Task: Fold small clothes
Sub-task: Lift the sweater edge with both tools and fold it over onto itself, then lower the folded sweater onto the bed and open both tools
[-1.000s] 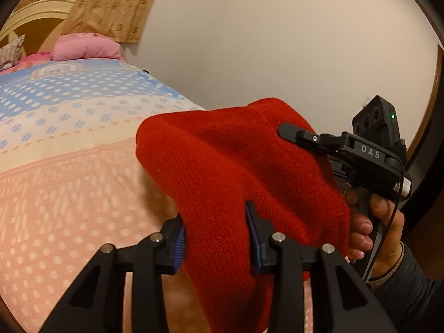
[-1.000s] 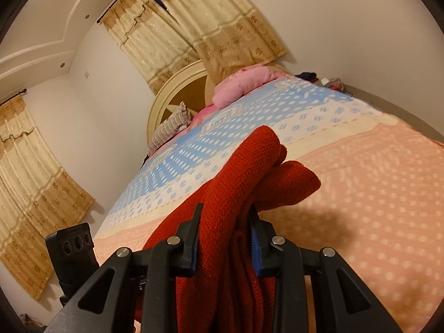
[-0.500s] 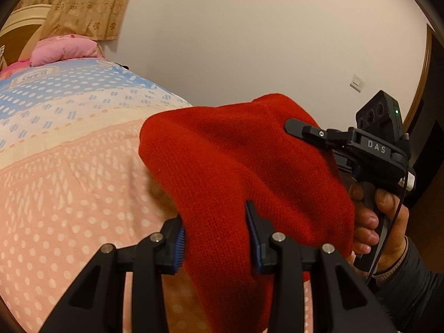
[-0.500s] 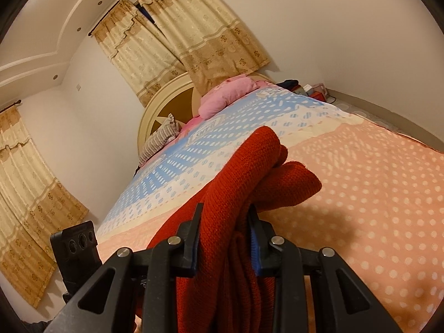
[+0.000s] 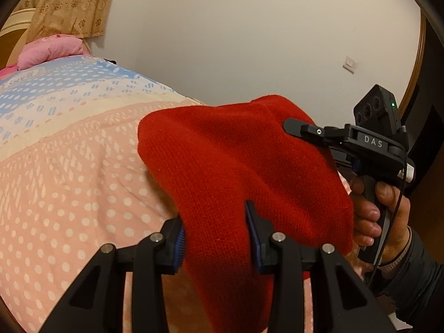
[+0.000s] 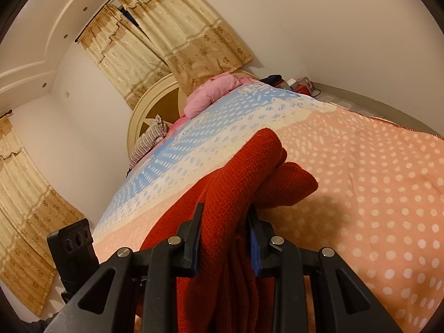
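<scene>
A red knitted garment (image 5: 238,161) hangs in the air above the bed, held between both grippers. My left gripper (image 5: 216,236) is shut on one bunched edge of it, blue pads pressed into the knit. In the left wrist view the right gripper (image 5: 294,126) bites the far side of the cloth, with a person's hand (image 5: 380,216) on its handle. In the right wrist view my right gripper (image 6: 224,230) is shut on a thick fold of the red garment (image 6: 249,172), whose free end droops forward over the bedspread. The left gripper's body (image 6: 73,244) shows at lower left.
Under the garment lies a bed with a pink dotted bedspread (image 5: 69,194) that turns blue and cream toward the headboard (image 6: 155,102). A pink pillow (image 6: 211,94) and a striped pillow (image 6: 149,141) lie there. Curtains (image 6: 172,36) hang behind; a plain wall (image 5: 249,41) stands beside the bed.
Both grippers have carried the red garment sideways and slightly down over the bed; the view has swung toward the wall. The grip on the cloth is unchanged.
</scene>
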Demonstrator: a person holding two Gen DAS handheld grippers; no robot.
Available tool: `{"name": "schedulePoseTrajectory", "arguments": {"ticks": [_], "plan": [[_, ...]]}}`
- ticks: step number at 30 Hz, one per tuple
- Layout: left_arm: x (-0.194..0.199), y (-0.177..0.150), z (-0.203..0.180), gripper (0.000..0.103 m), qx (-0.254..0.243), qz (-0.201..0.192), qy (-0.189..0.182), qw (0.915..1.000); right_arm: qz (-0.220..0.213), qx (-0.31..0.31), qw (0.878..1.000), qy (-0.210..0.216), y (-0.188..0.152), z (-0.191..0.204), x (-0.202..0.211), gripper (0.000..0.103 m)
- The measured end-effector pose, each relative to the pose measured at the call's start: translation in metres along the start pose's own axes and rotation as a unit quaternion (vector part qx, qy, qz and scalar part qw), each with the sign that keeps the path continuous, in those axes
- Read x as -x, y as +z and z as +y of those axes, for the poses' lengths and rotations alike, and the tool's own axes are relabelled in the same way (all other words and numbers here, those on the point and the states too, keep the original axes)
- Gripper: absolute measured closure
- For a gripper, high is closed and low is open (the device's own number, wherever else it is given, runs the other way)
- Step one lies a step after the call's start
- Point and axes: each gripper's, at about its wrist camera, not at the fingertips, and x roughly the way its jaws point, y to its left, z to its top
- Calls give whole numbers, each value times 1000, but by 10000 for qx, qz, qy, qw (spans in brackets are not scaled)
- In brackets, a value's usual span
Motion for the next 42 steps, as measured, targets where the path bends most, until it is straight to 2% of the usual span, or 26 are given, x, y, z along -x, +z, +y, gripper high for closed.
{"name": "schedulePoseTrajectory", "arguments": {"ticks": [8,11,13,18,23,26,28,30,33,35,36,38,42], "plan": [[-8,-9,-7,64,-190,144,179,9996,84,-271,9996,-30,-13,-28,-1,75],[-11,-11,-6,61,-170,169,222,9995,93,-338,9994,-18,-17,-33,-1,75],[-12,-12,-3,44,-106,191,381,9990,85,-374,9993,-14,-17,-36,0,76],[-12,-18,9,16,58,214,690,9974,183,-502,9984,-173,-21,-50,-1,75],[-9,-27,19,7,332,204,725,9966,493,-598,9953,-582,-28,-65,-8,74],[-5,-31,20,6,439,196,725,9962,589,-816,9935,-528,-31,-76,-8,73],[-1,-33,17,6,498,186,810,9953,550,-795,9941,-489,-31,-74,-5,69],[6,-33,13,6,456,125,987,9940,435,-645,9956,-517,-30,-69,2,65],[24,-32,4,4,277,-143,1418,9894,-144,-74,9971,-740,-24,-48,27,56],[36,-31,-1,0,168,-358,1682,9850,-627,441,9936,-824,-22,-28,47,41],[41,-30,-2,0,147,-437,1759,9833,-816,681,9913,-771,-23,-18,55,39],[54,-29,-4,0,118,-649,1892,9797,-893,865,9899,-680,-24,-7,60,37],[76,-27,-3,0,148,-911,2078,9738,-685,1096,9888,-742,-32,4,52,37]]}}
